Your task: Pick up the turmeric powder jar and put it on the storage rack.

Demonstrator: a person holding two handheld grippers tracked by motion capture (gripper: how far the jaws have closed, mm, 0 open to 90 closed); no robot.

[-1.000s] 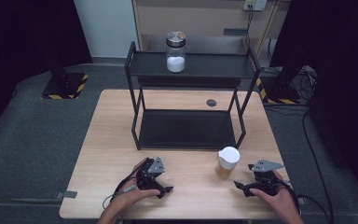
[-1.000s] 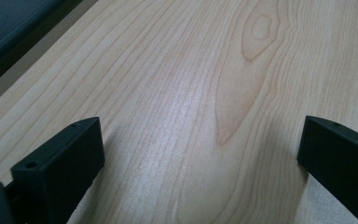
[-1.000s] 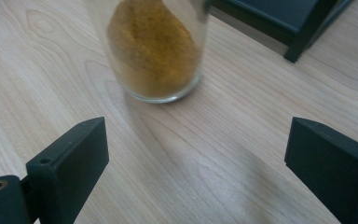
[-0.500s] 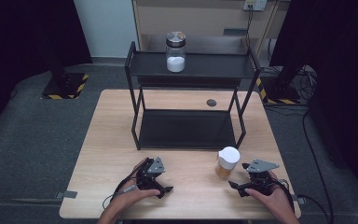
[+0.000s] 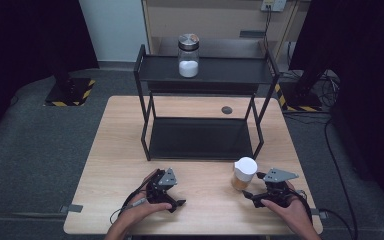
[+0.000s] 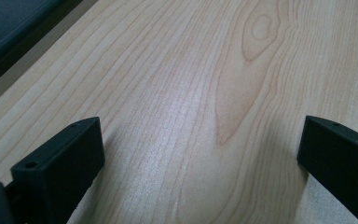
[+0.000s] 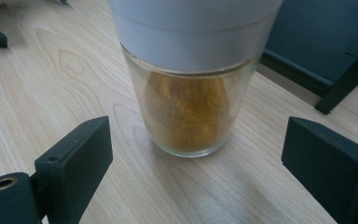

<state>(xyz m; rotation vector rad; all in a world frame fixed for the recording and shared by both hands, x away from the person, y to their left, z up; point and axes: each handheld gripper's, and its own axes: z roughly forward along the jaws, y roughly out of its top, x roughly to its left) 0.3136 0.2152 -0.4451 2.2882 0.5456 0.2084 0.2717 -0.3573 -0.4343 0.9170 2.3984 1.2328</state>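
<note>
Two hands come in from the near edge of a pale wooden table (image 5: 115, 150), each holding a black two-jaw gripper low over the wood. On the right, the right gripper (image 5: 247, 194) points at a small glass jar (image 5: 243, 173); its jaws have just been closing yet stand wide, the jar ahead, untouched. The left gripper (image 5: 176, 203) also gapes over bare wood. Round and clear, the jar has a white lid and holds ochre powder, near a black metal shelf (image 5: 205, 75).
</note>
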